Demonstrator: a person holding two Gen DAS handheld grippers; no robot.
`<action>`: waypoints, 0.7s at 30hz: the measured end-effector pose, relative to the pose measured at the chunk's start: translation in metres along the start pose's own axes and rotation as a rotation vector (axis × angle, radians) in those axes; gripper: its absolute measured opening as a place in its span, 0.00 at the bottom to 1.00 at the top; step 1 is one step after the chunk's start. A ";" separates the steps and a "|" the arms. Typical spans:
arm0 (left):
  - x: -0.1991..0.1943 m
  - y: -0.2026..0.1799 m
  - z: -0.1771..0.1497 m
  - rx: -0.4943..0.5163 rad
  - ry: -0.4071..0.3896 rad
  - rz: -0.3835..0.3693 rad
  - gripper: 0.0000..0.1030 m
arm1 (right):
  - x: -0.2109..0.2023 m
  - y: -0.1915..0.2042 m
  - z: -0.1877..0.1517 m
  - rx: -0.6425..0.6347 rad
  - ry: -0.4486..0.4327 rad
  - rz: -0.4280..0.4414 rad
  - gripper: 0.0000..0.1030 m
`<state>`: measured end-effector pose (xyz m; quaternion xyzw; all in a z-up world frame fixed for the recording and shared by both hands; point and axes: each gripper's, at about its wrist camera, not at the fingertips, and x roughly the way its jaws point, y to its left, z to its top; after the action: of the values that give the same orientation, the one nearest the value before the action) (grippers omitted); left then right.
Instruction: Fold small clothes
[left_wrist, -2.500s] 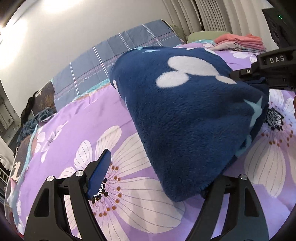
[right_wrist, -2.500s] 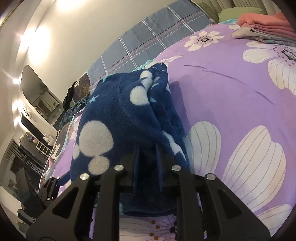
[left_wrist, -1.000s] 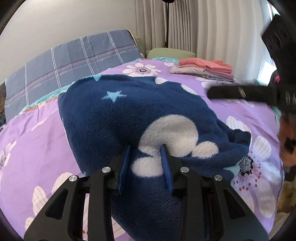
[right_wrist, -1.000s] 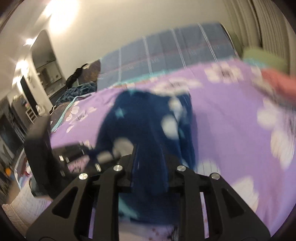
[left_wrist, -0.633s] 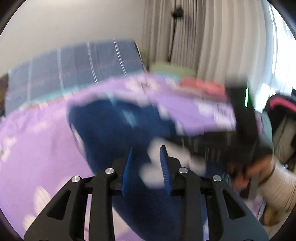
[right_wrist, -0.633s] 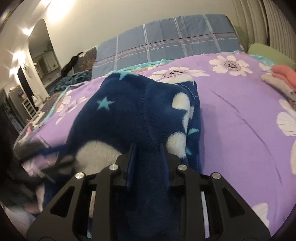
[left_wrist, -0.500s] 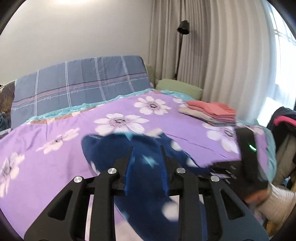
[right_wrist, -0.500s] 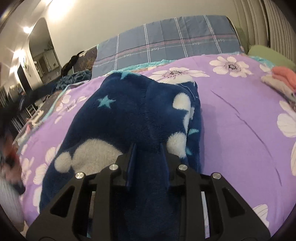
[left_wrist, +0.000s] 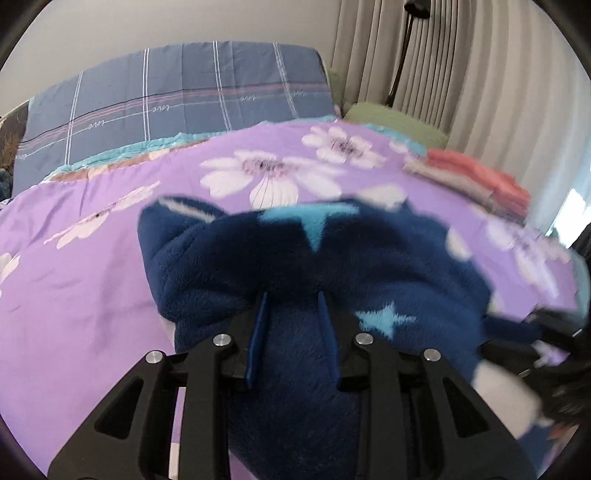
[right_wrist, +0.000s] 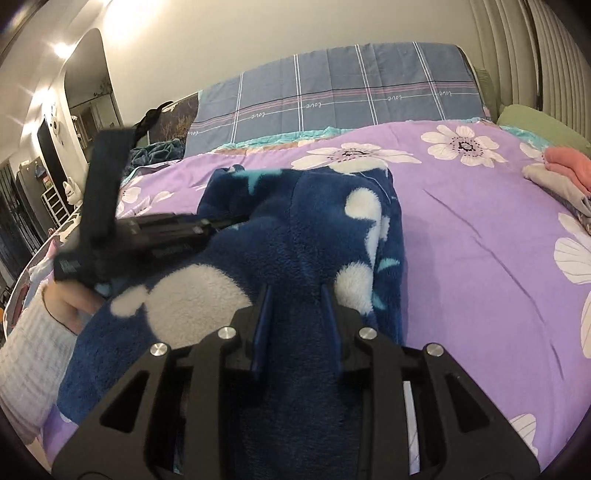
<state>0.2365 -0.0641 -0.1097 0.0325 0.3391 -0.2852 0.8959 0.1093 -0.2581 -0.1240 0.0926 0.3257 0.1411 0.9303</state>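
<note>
Both wrist views look closely down across the bed (left_wrist: 92, 295).

- A purple bedspread (right_wrist: 480, 258) printed with large white flowers covers the bed.
- A blue-grey checked pillow (right_wrist: 351, 92) leans against the pale wall at the head.
- A green cushion (left_wrist: 399, 122) lies beside the pleated curtains (left_wrist: 480, 74).
- A black floor lamp (left_wrist: 402, 48) stands before the curtains.
- An arched mirror (right_wrist: 92, 92) is on the far left wall.
</note>
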 end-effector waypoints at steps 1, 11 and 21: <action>-0.008 0.002 0.004 -0.012 -0.024 -0.003 0.31 | 0.000 -0.003 -0.001 0.009 -0.003 0.009 0.27; 0.052 0.048 0.013 -0.064 0.035 0.151 0.52 | 0.001 -0.004 0.000 0.026 -0.014 0.011 0.27; -0.011 0.043 0.033 -0.055 -0.054 0.091 0.56 | 0.000 -0.008 -0.002 0.030 -0.020 0.030 0.27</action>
<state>0.2718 -0.0306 -0.0834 0.0154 0.3208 -0.2353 0.9173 0.1094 -0.2651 -0.1277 0.1128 0.3171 0.1493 0.9298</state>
